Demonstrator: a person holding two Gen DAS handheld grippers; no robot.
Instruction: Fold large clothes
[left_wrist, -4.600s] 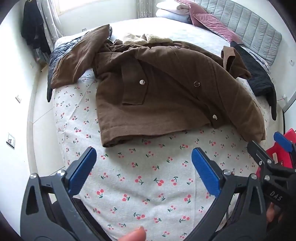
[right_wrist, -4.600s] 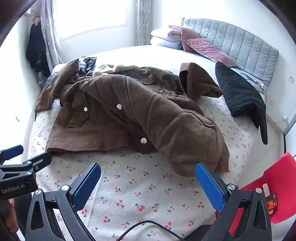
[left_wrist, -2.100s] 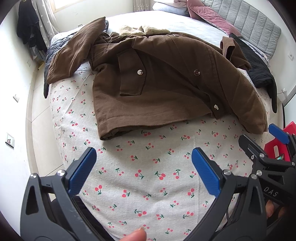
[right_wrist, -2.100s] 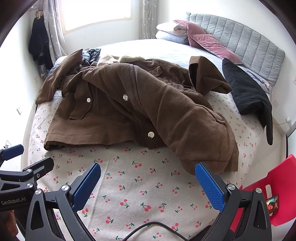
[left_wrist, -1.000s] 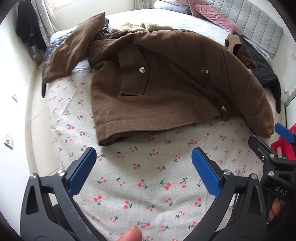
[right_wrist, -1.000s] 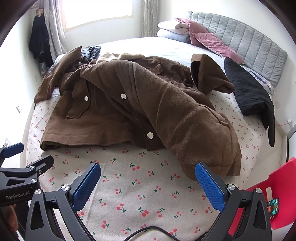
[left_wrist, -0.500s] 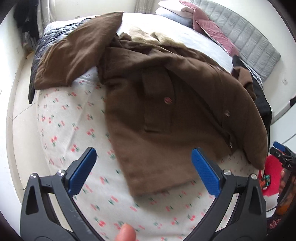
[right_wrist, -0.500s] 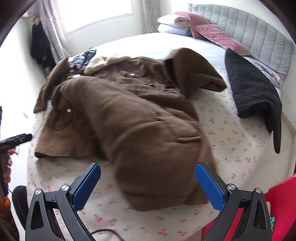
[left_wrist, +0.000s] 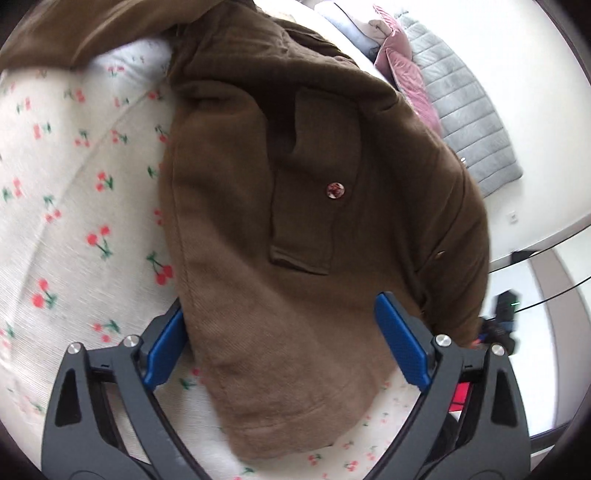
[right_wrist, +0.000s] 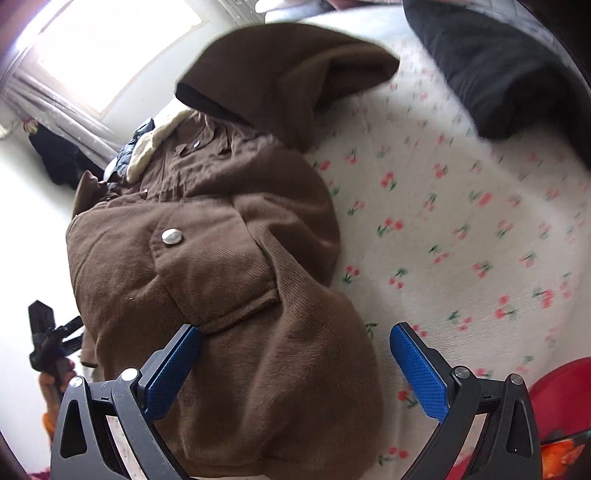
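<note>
A large brown coat (left_wrist: 295, 221) with metal snap buttons lies spread on a bed with a cherry-print sheet (left_wrist: 66, 206). My left gripper (left_wrist: 284, 343) is open, low over the coat's bottom left hem corner, with the cloth between its blue pads. My right gripper (right_wrist: 295, 365) is open over the coat's (right_wrist: 221, 280) bottom right corner, its left pad against the cloth near a pocket flap. One brown sleeve (right_wrist: 288, 74) lies bent up on the far side. The left gripper (right_wrist: 48, 339) shows small at the right wrist view's left edge.
A black garment (right_wrist: 498, 66) lies on the bed at the far right. A grey padded headboard (left_wrist: 469, 110) and pink pillows (left_wrist: 406, 70) are at the bed's far end. A red chair (right_wrist: 561, 398) stands by the bed's near right corner. A window (right_wrist: 110, 48) is beyond.
Both grippers have dropped down and forward onto the coat's bottom hem, left one to the left corner, right one to the right corner. Both stay open. The coat has not moved.
</note>
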